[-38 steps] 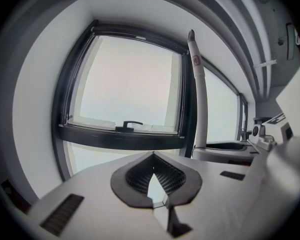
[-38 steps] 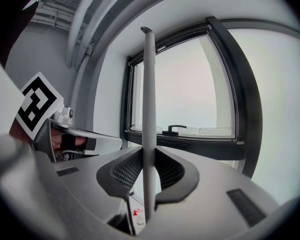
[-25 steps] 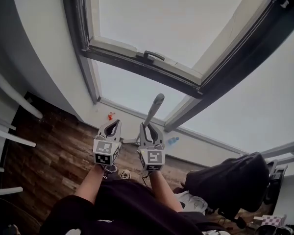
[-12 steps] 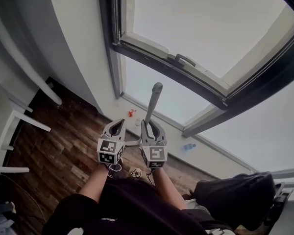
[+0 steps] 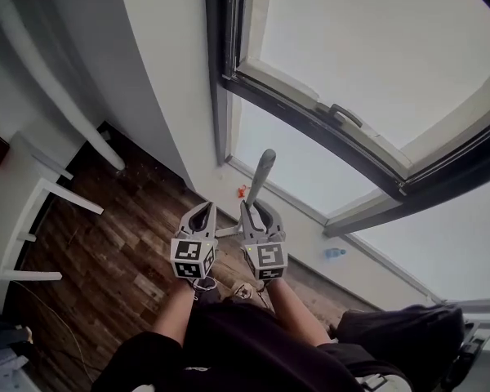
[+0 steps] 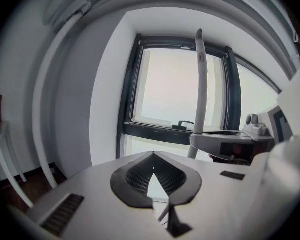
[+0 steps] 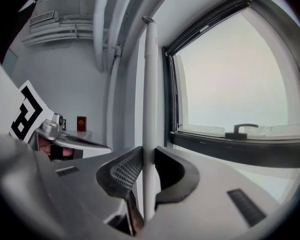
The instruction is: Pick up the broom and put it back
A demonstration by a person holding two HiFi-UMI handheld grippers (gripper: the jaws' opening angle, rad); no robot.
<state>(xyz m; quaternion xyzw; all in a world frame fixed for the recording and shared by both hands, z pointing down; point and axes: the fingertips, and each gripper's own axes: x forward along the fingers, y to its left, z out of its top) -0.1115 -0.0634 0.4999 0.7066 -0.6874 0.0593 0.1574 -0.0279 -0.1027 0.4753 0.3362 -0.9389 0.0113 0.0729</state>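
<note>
The broom's pale grey handle (image 5: pixel 261 174) stands nearly upright in front of the window, and its head is hidden. My right gripper (image 5: pixel 257 211) is shut on it, and in the right gripper view the handle (image 7: pixel 150 84) runs up between the two dark pads (image 7: pixel 122 171). My left gripper (image 5: pixel 202 215) is just left of it, shut with nothing held; its tips meet (image 6: pixel 152 156). In the left gripper view the handle (image 6: pixel 202 84) rises to the right, apart from the left jaws.
A dark-framed window with a handle (image 5: pixel 347 114) fills the wall ahead. A white table (image 5: pixel 33 194) stands at the left on the wooden floor (image 5: pixel 122 260). A small red object (image 5: pixel 242 191) and a bottle (image 5: pixel 335 252) lie by the skirting. A dark bag (image 5: pixel 400 333) sits at the lower right.
Both grippers and the broom have travelled left along the window wall. The white table has come into view at the left and the dark bag has slid away to the right.
</note>
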